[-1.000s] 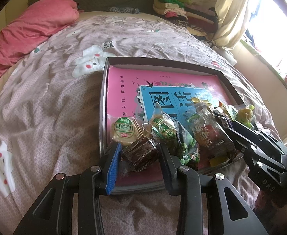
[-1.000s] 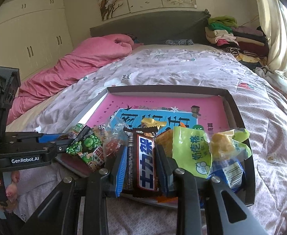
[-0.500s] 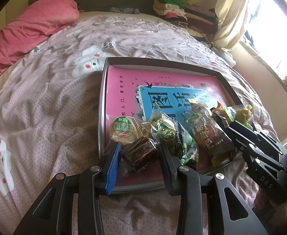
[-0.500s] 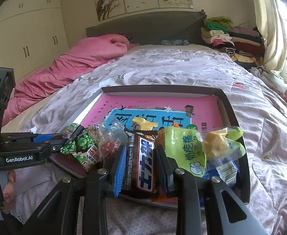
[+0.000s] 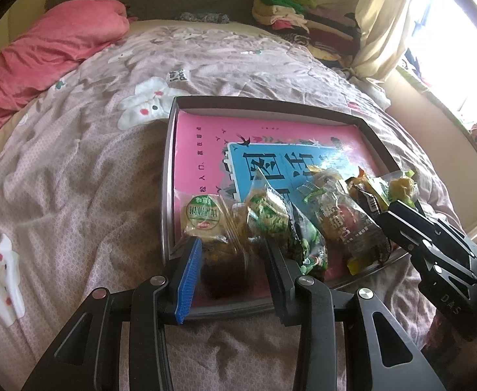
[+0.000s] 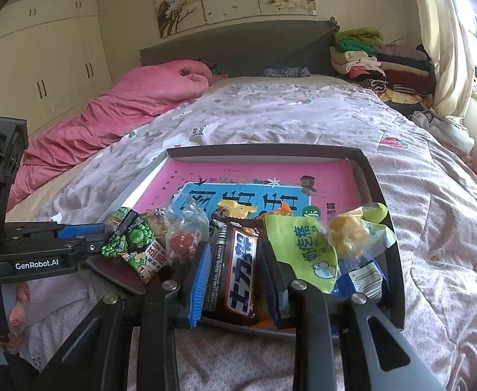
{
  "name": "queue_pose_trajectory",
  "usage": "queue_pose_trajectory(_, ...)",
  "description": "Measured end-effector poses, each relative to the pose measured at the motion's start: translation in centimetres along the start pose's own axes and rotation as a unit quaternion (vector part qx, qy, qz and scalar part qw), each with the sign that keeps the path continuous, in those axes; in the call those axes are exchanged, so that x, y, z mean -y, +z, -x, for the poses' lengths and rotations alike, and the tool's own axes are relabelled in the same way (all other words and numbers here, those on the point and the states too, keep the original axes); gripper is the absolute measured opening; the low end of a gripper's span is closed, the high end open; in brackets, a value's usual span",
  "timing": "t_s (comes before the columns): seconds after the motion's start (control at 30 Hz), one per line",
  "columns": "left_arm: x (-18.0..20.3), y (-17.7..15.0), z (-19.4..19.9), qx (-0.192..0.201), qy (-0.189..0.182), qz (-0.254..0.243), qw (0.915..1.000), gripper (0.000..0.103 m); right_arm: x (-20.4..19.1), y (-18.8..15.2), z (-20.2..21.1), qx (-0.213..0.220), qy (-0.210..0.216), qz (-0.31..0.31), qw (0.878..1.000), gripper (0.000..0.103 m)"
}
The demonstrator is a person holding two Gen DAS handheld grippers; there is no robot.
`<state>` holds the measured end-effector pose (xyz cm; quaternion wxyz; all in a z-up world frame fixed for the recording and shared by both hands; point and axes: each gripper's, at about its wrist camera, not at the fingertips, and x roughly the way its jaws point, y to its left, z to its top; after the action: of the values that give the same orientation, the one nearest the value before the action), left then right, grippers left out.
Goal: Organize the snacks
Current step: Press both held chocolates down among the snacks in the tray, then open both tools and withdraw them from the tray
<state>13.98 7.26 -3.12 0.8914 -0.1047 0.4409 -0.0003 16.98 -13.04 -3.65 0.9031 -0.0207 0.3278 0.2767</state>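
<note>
A dark tray [image 5: 168, 176] with a pink and blue book inside lies on the bed. Several snack packs sit along its near edge. My left gripper [image 5: 231, 254] is shut on a dark brown wrapped cake [image 5: 222, 257], blurred, at the tray's near left corner. A round green-label pastry [image 5: 202, 215] and a green pea snack bag [image 5: 280, 224] lie beside it. My right gripper [image 6: 235, 267] is shut on a brown chocolate bar [image 6: 236, 270] at the tray's [image 6: 372, 176] near edge, next to a lime green pack [image 6: 303, 251] and a yellow snack [image 6: 349, 238].
The tray rests on a patterned grey-pink quilt [image 5: 75, 163]. A pink duvet [image 6: 124, 110] lies at the far left. Folded clothes [image 6: 368, 62] are stacked at the head right. Wardrobes [image 6: 42, 75] stand left, a curtain and window right. The left gripper's body [image 6: 33, 257] shows at left.
The left gripper has shifted slightly and the brown cake between its fingers now looks blurred. The right gripper has drawn back a little with the chocolate bar.
</note>
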Motion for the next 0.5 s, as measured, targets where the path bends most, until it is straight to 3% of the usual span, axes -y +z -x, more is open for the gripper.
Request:
queue_pose_trajectory(0.17, 0.1, -0.1, 0.2, -0.001, -0.002, -0.001, 1.0000, 0.042, 0.2, 0.1, 0.4, 0.005, 0.001, -0.005, 1.000, 0.033)
queue_pose_trajectory(0.5, 0.2, -0.2, 1.6, 0.007, -0.004, 0.008, 0.9999, 0.065, 0.7, 0.5, 1.9, 0.020, 0.004, -0.022, 1.000, 0.045)
